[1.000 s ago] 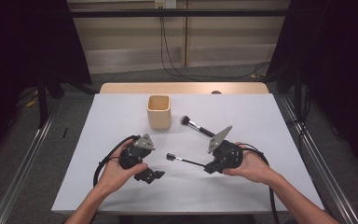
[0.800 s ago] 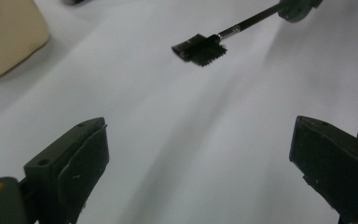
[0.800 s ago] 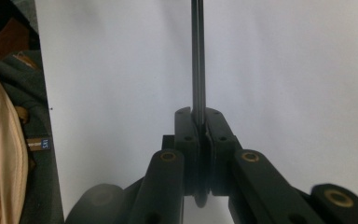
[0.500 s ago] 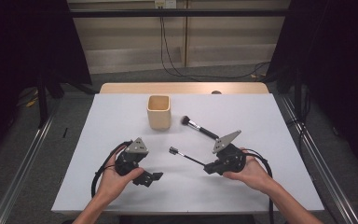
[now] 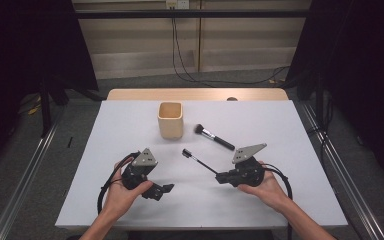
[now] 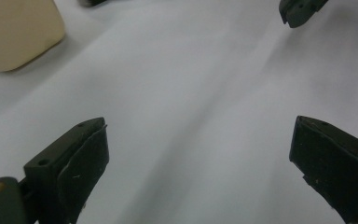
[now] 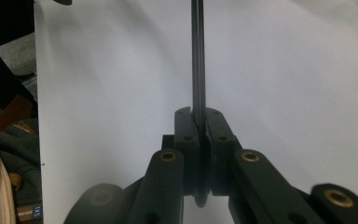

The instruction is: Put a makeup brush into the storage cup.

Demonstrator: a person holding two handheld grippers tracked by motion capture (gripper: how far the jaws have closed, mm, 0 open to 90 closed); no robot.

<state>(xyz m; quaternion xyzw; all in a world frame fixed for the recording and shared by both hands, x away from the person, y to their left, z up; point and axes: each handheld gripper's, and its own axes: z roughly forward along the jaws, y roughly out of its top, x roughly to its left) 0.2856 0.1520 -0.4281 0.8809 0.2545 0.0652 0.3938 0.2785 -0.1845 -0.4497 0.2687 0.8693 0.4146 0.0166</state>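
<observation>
While I watch from the high view, the nearest things are my two hands at the bottom of the frame. My left hand (image 5: 122,192) rests low on the white table (image 5: 290,130) at lower left, cradling the left gripper (image 5: 166,189), whose jaws stand wide apart with nothing between them; in the left gripper view they frame bare tabletop, so I take it to be parked out of the way. At lower right my right hand (image 5: 265,187) lies palm-up under the right gripper (image 5: 221,177), which points toward the frame's centre. Its jaws are clamped together on the thin black handle of a slim brush (image 5: 199,161), seen squeezed between the pads in the right gripper view. That brush slants up and left from the jaws, its small head free at mid-frame; I think it hangs just clear of the table, though the angle leaves that unsure. Gripping it by the tail end keeps the head leading, which suits dropping it into a holder. Farther up lies a powder brush (image 5: 213,136), flat on the table, and just left of it stands the beige cup (image 5: 170,120), upright and open-topped.
</observation>
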